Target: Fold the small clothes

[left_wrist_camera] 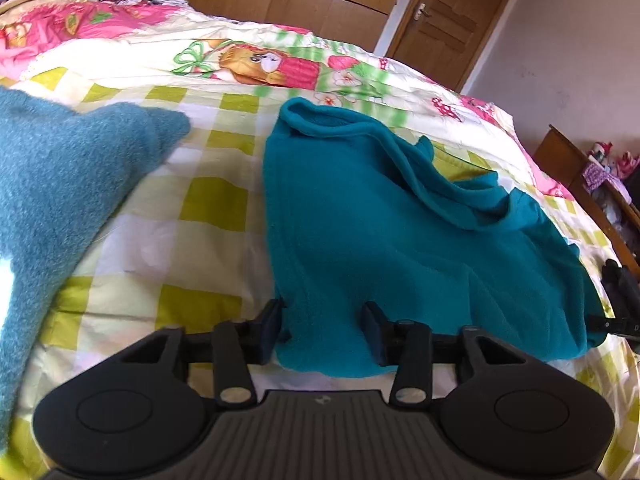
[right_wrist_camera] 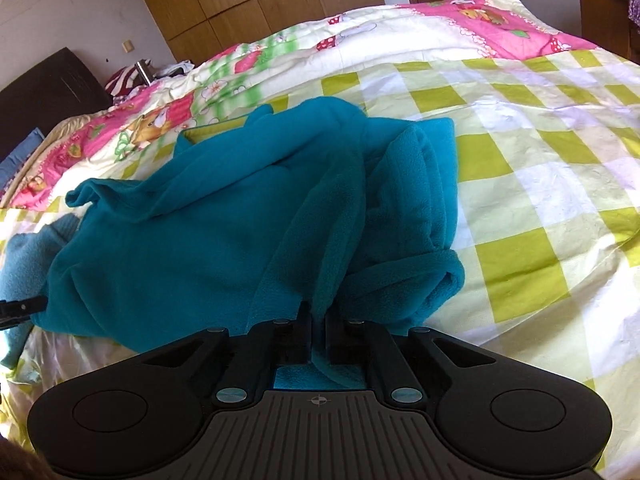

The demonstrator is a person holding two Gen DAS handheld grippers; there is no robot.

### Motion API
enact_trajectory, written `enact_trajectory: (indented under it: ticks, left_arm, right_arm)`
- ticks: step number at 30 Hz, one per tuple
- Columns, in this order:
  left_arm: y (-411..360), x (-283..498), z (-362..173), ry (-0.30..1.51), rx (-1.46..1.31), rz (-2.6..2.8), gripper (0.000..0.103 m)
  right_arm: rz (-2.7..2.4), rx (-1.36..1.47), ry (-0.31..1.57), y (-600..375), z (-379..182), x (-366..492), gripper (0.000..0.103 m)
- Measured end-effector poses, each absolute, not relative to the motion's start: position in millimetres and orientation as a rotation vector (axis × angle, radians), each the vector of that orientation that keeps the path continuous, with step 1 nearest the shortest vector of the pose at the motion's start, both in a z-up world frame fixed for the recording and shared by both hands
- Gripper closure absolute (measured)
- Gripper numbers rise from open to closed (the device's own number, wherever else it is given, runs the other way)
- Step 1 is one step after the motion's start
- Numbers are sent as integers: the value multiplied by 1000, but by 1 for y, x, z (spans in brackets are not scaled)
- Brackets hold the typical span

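Observation:
A teal fleece garment (left_wrist_camera: 400, 240) lies crumpled on the bed. In the left wrist view its near left corner is bunched between the fingers of my left gripper (left_wrist_camera: 324, 318), whose pads press in on the cloth from both sides. In the right wrist view my right gripper (right_wrist_camera: 318, 318) is shut tight on a raised fold at the near edge of the teal fleece garment (right_wrist_camera: 200, 240). A rolled sleeve or edge lies just right of that fold. The right gripper (left_wrist_camera: 622, 300) shows at the garment's right edge in the left wrist view.
The bed has a yellow-green checked sheet (left_wrist_camera: 192, 208) and a pink cartoon quilt (left_wrist_camera: 248, 60) behind the garment. A fuzzy blue-grey cloth (left_wrist_camera: 60, 184) lies left of it. Wooden wardrobes (right_wrist_camera: 260, 4), a door (left_wrist_camera: 448, 20) and a wooden cabinet (left_wrist_camera: 580, 184) stand around the bed.

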State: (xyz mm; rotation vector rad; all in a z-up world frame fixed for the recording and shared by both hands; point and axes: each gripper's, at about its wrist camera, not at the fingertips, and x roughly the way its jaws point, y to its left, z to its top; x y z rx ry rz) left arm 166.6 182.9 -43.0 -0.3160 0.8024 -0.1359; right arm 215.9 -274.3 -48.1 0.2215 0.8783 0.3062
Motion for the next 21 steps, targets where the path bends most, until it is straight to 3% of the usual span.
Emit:
enact_trajectory:
  ticks: [1,3,14,17,21]
  left_arm:
    - [178,169,-41,805,-304,-144,74]
    - [169,171,-39,805,-275,-159,79]
    - [161,177,-50,841,-270,-129,73]
    - [159,181,-52,868,-295,-148,81]
    - [149,153,-32,887,-246,-227,82]
  right_arm:
    - [300,226,868,-277,-45,211,98]
    - [286,240,848,-285,-37,201,99]
    - [311,257,855,-286,-52,213,90]
    - [294,247,875,-282,-59,220,97]
    - [310,338,858,-300,-38,197,98]
